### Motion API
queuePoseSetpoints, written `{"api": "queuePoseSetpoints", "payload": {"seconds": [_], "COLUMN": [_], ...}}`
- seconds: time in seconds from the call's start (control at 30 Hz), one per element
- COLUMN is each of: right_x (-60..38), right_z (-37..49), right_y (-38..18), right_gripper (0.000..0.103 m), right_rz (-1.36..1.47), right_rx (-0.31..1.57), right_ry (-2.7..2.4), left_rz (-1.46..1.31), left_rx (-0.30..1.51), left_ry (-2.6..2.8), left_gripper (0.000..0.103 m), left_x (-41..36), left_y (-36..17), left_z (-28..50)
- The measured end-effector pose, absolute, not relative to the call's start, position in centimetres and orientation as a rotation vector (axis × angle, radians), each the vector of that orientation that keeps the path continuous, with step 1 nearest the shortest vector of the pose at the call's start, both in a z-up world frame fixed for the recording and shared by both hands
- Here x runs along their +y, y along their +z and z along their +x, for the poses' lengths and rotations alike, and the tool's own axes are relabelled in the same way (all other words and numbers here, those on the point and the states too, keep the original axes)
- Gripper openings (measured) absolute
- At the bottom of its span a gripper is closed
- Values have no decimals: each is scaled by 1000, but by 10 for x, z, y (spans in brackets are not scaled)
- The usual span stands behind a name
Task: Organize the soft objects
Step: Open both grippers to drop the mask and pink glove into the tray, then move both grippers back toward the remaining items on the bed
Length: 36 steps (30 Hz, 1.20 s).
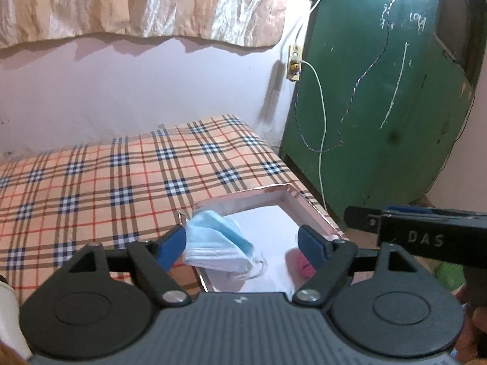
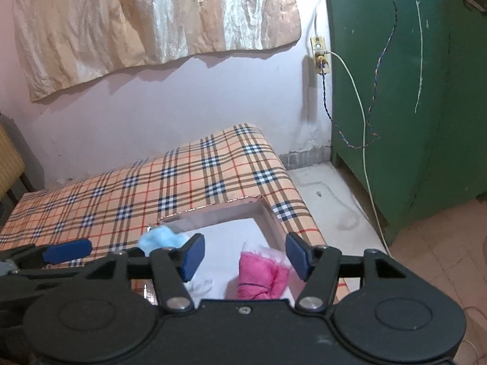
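Blue surgical mask (image 1: pixel 217 241) hangs crumpled between the spread fingers of the left gripper (image 1: pixel 243 243), brushing the left pad or just beside it, over the open box (image 1: pixel 316 210) that sits on the plaid-covered bed (image 1: pixel 121 176). Whether the pad grips it cannot be told; the far pad stands well clear. Across from it, the right gripper (image 2: pixel 243 257) is spread too, with a pink cloth (image 2: pixel 261 276) lying loose between its fingers, touched by neither, down over the box's white floor. By my reading, the drop-off step is in hand: both soft things are being let go into the box. Next, each tool should lift clear without snagging fabric or ear loops. Readable writing is scarce: "DAS" on the right tool's black arm (image 1: pixel 426 238), and chalk scrawls on the green door (image 1: pixel 380 91), illegible
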State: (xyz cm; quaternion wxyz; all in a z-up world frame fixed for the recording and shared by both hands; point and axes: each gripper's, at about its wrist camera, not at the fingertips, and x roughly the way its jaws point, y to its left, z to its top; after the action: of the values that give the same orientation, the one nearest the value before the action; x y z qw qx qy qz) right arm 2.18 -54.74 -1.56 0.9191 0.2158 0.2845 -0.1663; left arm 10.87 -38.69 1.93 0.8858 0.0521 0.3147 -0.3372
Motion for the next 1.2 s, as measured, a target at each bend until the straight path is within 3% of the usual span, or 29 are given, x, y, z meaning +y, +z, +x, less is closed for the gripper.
{"api": "queuePoseSetpoints", "payload": {"seconds": [0.07, 0.13, 1.2], "right_x": [-544, -540, -403], "right_z": [16, 9, -11], "right_y": [-11, -6, 23], "right_gripper": [72, 80, 79], "right_rz": [446, 448, 408], "right_rx": [567, 549, 566], "right_ry": [-343, -358, -234], "left_rz": [110, 113, 105], "left_rx": [644, 642, 661], "left_ry": [-688, -679, -439], "left_gripper": [85, 86, 86], "left_x": [-383, -378, -243], "left_y": [23, 26, 40], "left_z": [106, 103, 62]}}
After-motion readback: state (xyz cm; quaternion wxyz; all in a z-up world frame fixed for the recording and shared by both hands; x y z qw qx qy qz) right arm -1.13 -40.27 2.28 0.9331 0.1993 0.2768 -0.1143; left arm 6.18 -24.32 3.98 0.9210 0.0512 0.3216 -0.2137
